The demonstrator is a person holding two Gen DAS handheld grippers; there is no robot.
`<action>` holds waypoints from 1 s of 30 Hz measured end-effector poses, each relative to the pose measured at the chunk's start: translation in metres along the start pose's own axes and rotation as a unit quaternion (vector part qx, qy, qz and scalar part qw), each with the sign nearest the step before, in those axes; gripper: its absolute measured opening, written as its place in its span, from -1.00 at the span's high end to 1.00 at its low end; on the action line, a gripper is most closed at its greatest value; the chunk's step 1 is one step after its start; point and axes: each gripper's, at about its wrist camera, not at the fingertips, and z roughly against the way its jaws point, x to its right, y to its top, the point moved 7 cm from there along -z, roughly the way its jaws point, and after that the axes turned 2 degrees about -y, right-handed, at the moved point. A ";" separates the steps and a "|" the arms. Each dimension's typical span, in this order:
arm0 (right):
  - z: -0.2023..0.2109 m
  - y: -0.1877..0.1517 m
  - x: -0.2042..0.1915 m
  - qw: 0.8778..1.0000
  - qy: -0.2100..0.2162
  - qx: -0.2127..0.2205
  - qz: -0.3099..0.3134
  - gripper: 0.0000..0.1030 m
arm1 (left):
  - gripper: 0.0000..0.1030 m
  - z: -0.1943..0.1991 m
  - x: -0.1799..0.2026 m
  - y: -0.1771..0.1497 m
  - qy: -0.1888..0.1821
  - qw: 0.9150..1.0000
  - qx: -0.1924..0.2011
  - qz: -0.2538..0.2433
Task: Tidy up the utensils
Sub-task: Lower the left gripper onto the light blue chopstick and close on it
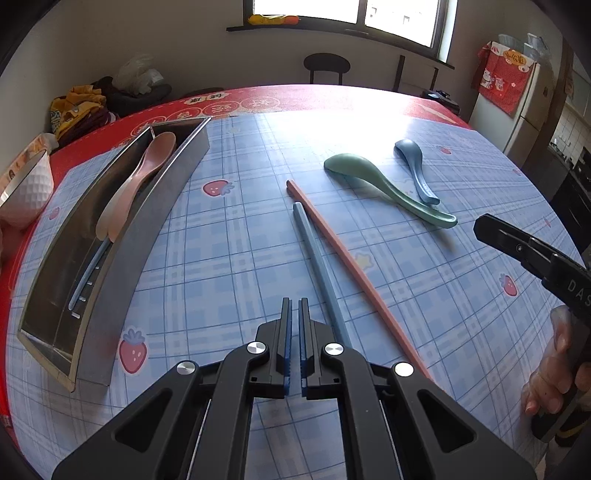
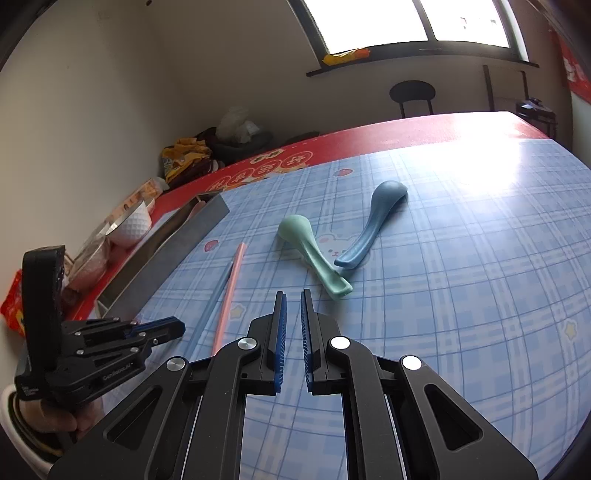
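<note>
Plaid-covered table (image 1: 236,258) is carrying a blue chopstick (image 1: 319,269) lying lengthwise just ahead of the left gripper (image 1: 294,306), its jaws together on nothing, nearer than the right gripper (image 2: 293,299), likewise closed and empty.

Closed, empty left gripper (image 1: 294,306) beside blue chopstick (image 1: 319,269) — pink chopstick (image 1: 351,266) alongside.

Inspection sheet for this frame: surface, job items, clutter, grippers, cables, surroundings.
Surface: blue plaid tablecloth, red border.
Job's things: metal tray holds a pink spoon; green spoon, blue spoon, blue chopstick and pink chopstick lie loose on the cloth.
Clutter: white bowl, clothes pile.
Grippers: left gripper shut, empty; right gripper shut, empty.
Cables: nothing seen.
Surroundings: window, stool, fridge.
</note>
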 end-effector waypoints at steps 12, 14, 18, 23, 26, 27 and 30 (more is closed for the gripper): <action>-0.001 0.000 -0.001 1.000 0.003 -0.004 -0.002 0.83 | 0.72 -0.004 0.028 -0.002 -0.010 1.000 -0.001 -0.029; -0.001 0.000 -0.001 1.000 0.003 -0.004 -0.001 0.83 | 0.69 -0.004 0.027 -0.001 -0.010 1.000 0.000 -0.029; -0.002 0.000 -0.001 1.000 0.003 -0.005 -0.002 0.83 | 0.59 -0.002 0.029 -0.001 -0.011 0.999 0.003 -0.030; -0.002 0.000 -0.001 1.000 0.003 -0.005 -0.002 0.83 | 0.49 0.000 0.032 0.000 -0.013 0.999 0.005 -0.035; -0.002 0.000 -0.001 1.000 0.003 -0.005 -0.002 0.83 | 0.48 -0.002 0.035 -0.001 -0.009 0.999 0.005 -0.041; -0.002 0.000 -0.001 1.000 0.003 -0.005 -0.002 0.83 | 0.49 -0.004 0.035 -0.002 -0.006 0.999 0.004 -0.043; -0.002 0.000 -0.001 1.000 0.003 -0.004 -0.002 0.83 | 0.50 -0.010 0.032 -0.006 0.001 0.999 -0.003 -0.044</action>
